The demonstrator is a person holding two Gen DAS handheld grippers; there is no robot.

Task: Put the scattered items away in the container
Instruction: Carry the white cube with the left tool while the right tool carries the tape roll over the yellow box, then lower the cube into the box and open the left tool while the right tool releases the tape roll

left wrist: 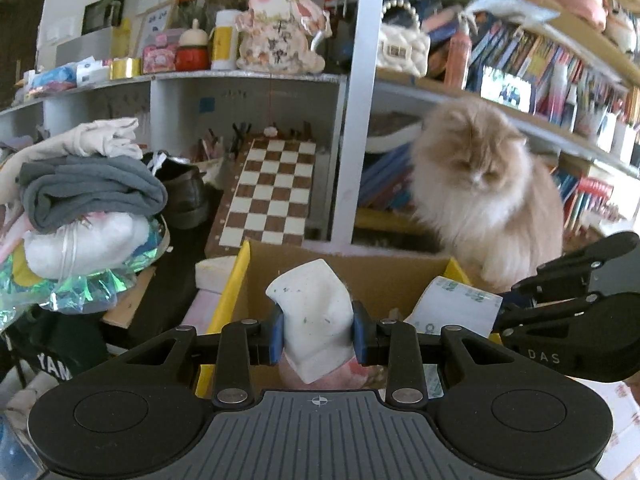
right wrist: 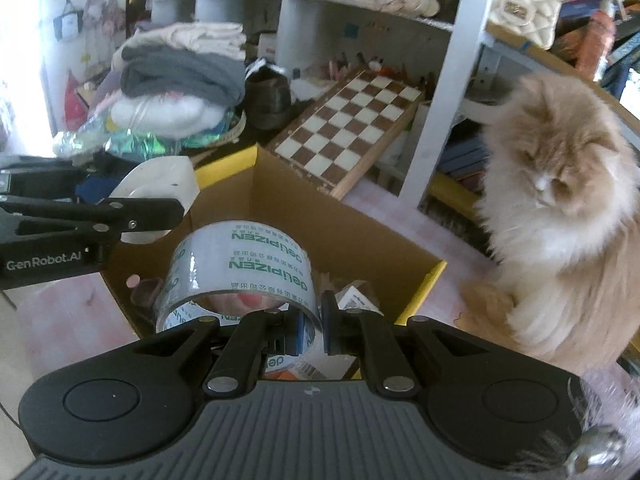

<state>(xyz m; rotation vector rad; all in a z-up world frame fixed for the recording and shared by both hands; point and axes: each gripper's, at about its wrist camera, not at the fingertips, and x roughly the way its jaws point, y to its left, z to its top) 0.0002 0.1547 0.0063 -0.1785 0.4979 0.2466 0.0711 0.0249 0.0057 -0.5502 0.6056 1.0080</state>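
A brown cardboard box (left wrist: 380, 276) with yellow flap edges stands open below both grippers; it also shows in the right wrist view (right wrist: 340, 224). My left gripper (left wrist: 318, 334) is shut on a white squashed block (left wrist: 312, 312) and holds it over the box. The block also shows at the left in the right wrist view (right wrist: 160, 182). My right gripper (right wrist: 311, 330) is shut on the wall of a clear tape roll (right wrist: 240, 268) with green print, held over the box. The roll also shows in the left wrist view (left wrist: 456, 308). Small items lie on the box floor (right wrist: 356, 296).
A fluffy cream cat (left wrist: 484, 196) sits right beside the box's right side, also in the right wrist view (right wrist: 560, 208). A chessboard (left wrist: 272, 188) leans behind the box. A pile of folded clothes (left wrist: 88, 188) lies to the left. Cluttered shelves (left wrist: 240, 76) stand behind.
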